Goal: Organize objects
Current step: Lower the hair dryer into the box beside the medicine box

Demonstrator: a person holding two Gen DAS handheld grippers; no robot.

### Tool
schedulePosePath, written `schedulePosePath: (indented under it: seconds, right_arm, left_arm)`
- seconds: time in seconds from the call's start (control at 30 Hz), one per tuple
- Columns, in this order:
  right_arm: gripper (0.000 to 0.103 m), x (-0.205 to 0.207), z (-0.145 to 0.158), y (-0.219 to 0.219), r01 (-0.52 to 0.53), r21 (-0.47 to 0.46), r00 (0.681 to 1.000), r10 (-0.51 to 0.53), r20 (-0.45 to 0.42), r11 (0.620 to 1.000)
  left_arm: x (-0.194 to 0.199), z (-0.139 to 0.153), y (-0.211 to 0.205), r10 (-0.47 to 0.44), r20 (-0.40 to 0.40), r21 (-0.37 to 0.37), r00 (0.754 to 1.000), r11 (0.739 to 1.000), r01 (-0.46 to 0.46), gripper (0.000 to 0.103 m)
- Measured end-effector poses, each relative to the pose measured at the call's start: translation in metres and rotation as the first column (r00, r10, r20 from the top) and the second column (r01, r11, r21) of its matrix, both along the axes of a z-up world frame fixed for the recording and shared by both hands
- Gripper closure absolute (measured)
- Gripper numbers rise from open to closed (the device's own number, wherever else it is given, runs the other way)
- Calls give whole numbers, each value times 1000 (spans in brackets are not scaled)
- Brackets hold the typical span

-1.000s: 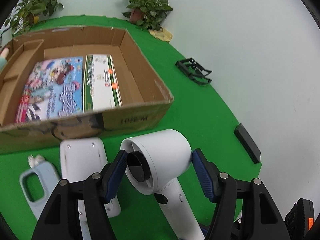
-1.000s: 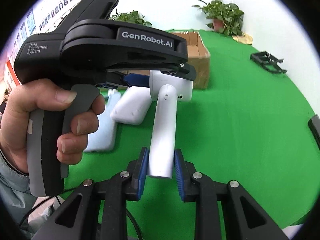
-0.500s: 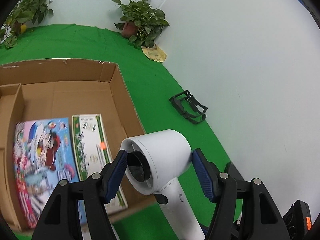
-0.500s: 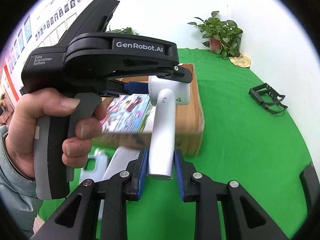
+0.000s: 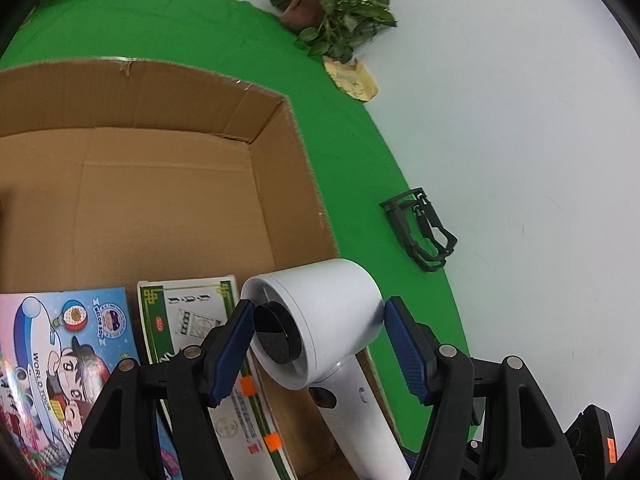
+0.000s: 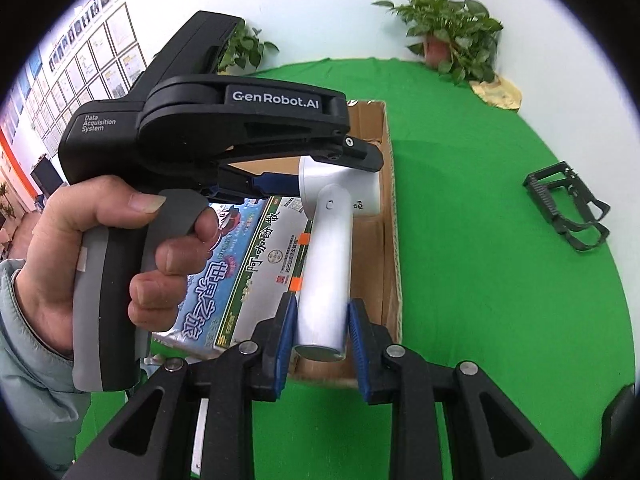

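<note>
A white hair dryer hangs in the air over the right part of an open cardboard box. My left gripper is shut on its round head, blue pads on both sides. My right gripper is shut on the end of the dryer's handle. In the right wrist view a hand holds the left gripper's grip above the box. Inside the box lie a colourful cartoon book and a green-and-white flat pack.
A black plastic frame lies on the green cloth to the right of the box. A potted plant and a yellow leaf-shaped piece stand at the far edge by the white wall. The box's far half is bare cardboard.
Both grippers carried the hair dryer from the green cloth in front of the box to above its inside. The white case and bottle left the left wrist view.
</note>
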State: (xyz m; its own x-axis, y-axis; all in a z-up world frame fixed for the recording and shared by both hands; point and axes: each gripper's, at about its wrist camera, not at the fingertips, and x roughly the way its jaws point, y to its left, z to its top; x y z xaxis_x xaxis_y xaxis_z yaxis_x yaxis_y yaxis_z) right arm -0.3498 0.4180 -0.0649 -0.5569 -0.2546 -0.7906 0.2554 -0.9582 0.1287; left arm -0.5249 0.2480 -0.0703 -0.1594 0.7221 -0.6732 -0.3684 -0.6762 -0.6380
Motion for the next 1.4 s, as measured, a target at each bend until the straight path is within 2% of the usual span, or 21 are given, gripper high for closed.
schedulePosePath:
  seconds: [0.13,0.33,0.57,0.73,0.97,1.17,1.4]
  right_arm:
    - [78,-8,-4,-4,1,10,999,-2,34,1000]
    - [78,-11,-6,-3,19,31,998,-20,53,999]
    - [78,-11,-11,-1,15,27,997,-17,74,1000]
    - [78,-11,-11,0,23,27,997,-25,74,999]
    - [78,-11,-18,-3,13,29,995,-16,98,999]
    - [79,-9,-21,0,35,19,995,-36,94,999]
    - [80,-7,-23,-7,29,72,997,-35,75,997]
  left_arm:
    - [-7,-8,2,-9,19,3,1000,1000,9,39]
    - [-9,-10,17,-54,20,-38,998,998,55,39]
    - [-5,-8,22,-52,15,-86,999,995,54,39]
    - [-6,-8,25,-58,13,-84,998,995,59,38]
    - [-4,-6,16,-67,22,-72,997,995,69,39]
    - [0,3,1,-73,-21,-65,997,995,71,39]
    - [12,6,-7,-101,-46,-84,994,992,97,39]
